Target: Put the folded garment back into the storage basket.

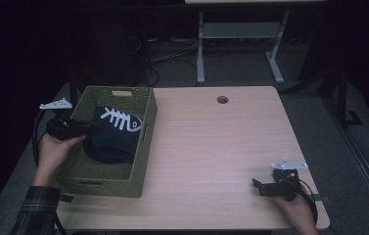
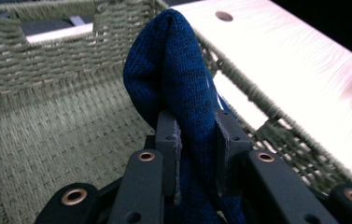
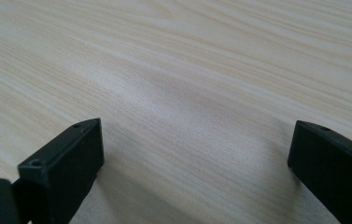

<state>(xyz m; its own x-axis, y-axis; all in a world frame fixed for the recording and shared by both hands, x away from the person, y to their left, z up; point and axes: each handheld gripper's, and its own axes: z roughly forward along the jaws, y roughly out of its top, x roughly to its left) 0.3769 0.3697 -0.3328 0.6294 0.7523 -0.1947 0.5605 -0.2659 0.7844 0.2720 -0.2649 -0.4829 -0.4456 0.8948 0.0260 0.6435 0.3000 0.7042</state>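
The left gripper [image 1: 91, 126] reaches over the near-left rim of the basket [image 1: 143, 161] and is clamped on the dark blue knit cloth [image 1: 116, 139]. In the left gripper view its two black jaws stand close together with a fold of the cloth [image 2: 183, 79] pinched between them; the pads [image 2: 170, 149] press the knit on both sides, and the fold rises above the jaws in a rounded hump. The person's left hand [image 1: 55, 149] holds this gripper from the left side of the basket.

The cloth lies inside the green woven basket, toward its middle and far part, with a white fishbone print [image 1: 121, 119] on its upper face. The basket sits on the left part of the light wooden table [image 1: 211, 147]. In the left gripper view the basket's woven floor and walls [image 2: 47, 107] surround the cloth, and the table [image 2: 304, 70] runs past the basket's right wall.

The right gripper [image 1: 260, 187] rests low at the near right part of the table, well apart from the basket, held by the right hand [image 1: 297, 210]. Its jaws are spread wide and hold nothing: in the right gripper view the two black jaw tips sit at the far left and far right with bare wood grain [image 3: 187, 93] between them. Whether the tips touch the tabletop cannot be told.

A round hole [image 1: 222, 99] shows in the table near its far edge.
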